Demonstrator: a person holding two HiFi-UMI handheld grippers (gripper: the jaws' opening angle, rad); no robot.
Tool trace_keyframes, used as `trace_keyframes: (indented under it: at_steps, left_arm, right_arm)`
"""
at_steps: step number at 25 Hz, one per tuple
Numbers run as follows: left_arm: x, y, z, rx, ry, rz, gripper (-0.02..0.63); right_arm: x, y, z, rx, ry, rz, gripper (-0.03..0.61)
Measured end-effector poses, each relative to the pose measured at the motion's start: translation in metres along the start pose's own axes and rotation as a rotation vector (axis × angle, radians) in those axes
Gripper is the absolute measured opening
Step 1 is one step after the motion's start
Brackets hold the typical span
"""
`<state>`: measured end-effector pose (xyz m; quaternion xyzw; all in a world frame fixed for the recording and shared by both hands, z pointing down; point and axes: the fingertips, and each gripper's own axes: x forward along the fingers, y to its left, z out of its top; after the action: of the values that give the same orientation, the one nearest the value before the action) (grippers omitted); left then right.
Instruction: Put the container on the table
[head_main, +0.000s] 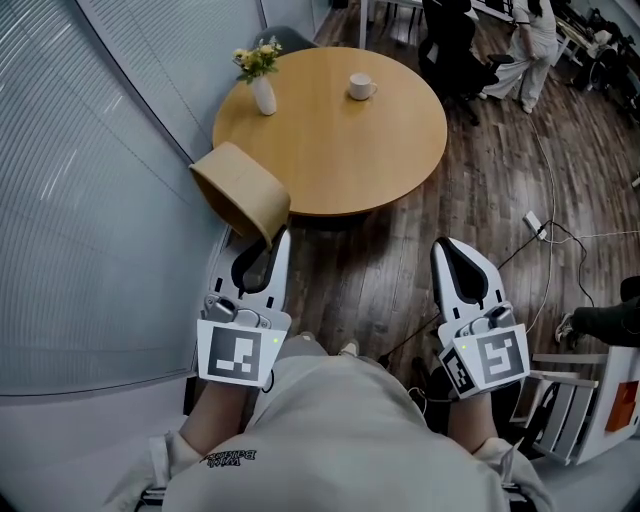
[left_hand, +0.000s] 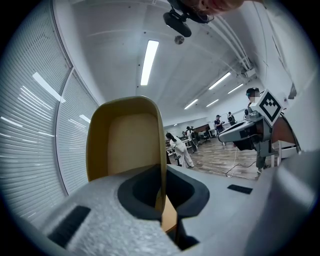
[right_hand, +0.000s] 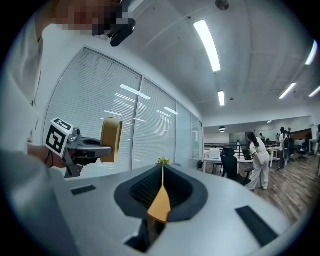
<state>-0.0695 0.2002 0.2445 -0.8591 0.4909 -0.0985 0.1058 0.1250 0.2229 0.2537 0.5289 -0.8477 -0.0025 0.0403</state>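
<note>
At the lower left of the head view, the left gripper (head_main: 272, 240) has its jaws clamped on one wall of the tan container (head_main: 240, 185), which hangs tilted in the air by the near left edge of the round table (head_main: 380, 150). At lower right, the right gripper (head_main: 447, 245) has its jaws together on nothing. To place it well, I would carry it over bare wood mid-frame, level its base, and release only once it rests, short of the vase (head_main: 262, 92) and cup (head_main: 360, 87) at the top.
</note>
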Motion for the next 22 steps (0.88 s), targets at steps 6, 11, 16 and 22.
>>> trace_keyframes:
  at_steps: [6, 11, 16, 22]
  left_arm:
    - [-0.012, -0.020, 0.004, 0.013, 0.015, 0.022, 0.023]
    - [-0.010, -0.022, 0.006, 0.020, 0.010, 0.027, 0.023]
    - [-0.006, -0.018, 0.004, 0.022, 0.011, 0.028, 0.023]
    - [0.003, -0.006, -0.005, 0.026, 0.013, 0.025, 0.023]
  right_arm:
    - [-0.021, -0.007, -0.006, 0.012, -0.013, 0.016, 0.031]
    - [-0.020, -0.012, -0.004, -0.019, -0.016, 0.015, 0.032]
    - [-0.014, -0.016, -0.005, -0.009, -0.014, 0.021, 0.032]
    - [0.005, -0.017, -0.009, -0.003, -0.010, 0.025, 0.032]
